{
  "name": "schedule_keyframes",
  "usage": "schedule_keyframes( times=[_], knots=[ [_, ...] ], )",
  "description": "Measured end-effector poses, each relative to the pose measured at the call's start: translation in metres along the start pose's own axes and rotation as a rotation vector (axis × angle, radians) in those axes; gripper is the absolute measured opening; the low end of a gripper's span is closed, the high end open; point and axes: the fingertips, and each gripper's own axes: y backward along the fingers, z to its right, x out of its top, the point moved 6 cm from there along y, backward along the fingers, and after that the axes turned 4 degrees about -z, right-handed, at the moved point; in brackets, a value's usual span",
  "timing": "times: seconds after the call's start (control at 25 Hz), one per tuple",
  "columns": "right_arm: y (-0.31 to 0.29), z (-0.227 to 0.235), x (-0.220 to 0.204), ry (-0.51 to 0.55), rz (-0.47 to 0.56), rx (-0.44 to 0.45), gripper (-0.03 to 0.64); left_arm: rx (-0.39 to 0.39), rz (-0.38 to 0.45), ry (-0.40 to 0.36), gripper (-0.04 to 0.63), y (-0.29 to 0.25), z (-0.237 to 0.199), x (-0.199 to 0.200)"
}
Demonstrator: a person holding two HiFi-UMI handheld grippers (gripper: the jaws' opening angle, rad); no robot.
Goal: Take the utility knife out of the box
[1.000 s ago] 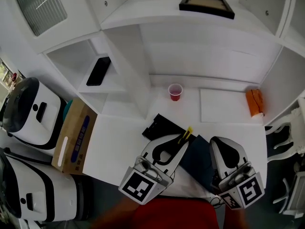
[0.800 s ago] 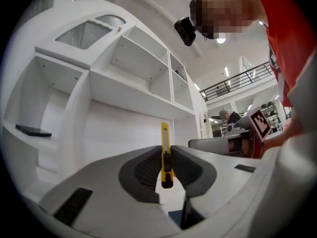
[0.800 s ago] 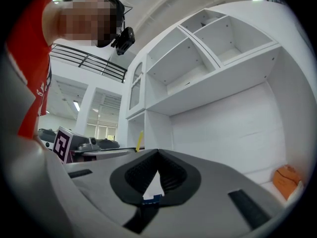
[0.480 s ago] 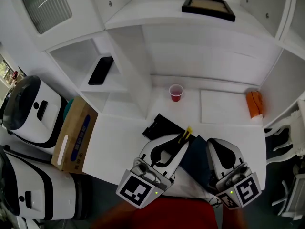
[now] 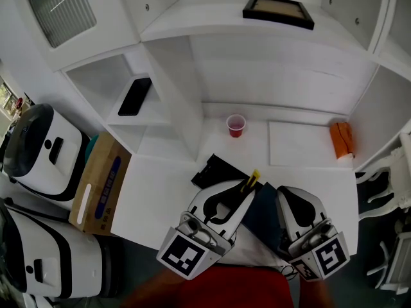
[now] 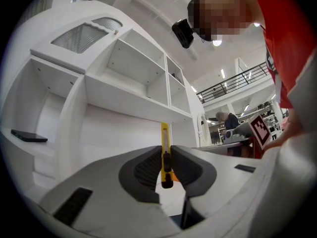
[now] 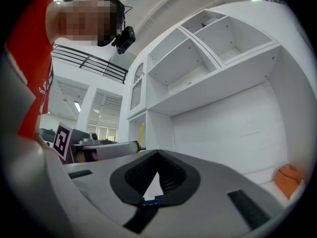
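Your left gripper (image 6: pixel 166 151) is clamped on the yellow utility knife (image 6: pixel 164 135), its long axis running straight out between the jaws, just left of the dark box (image 5: pixel 264 212), while your right gripper (image 7: pixel 157 155), jaws together and empty, sits on the box's far side.

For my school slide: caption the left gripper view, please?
Yellow utility knife clamped in the left gripper, white shelves behind.
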Motion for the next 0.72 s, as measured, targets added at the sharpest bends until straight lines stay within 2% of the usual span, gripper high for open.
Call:
schedule_keyframes(
  times=[0.72],
  knots=[
    [-0.0032, -0.0045, 0.0023, 0.019, -0.006, 0.009, -0.005, -0.017, 0.005, -0.003, 0.081, 0.0003, -0.003, 0.0006]
  ],
)
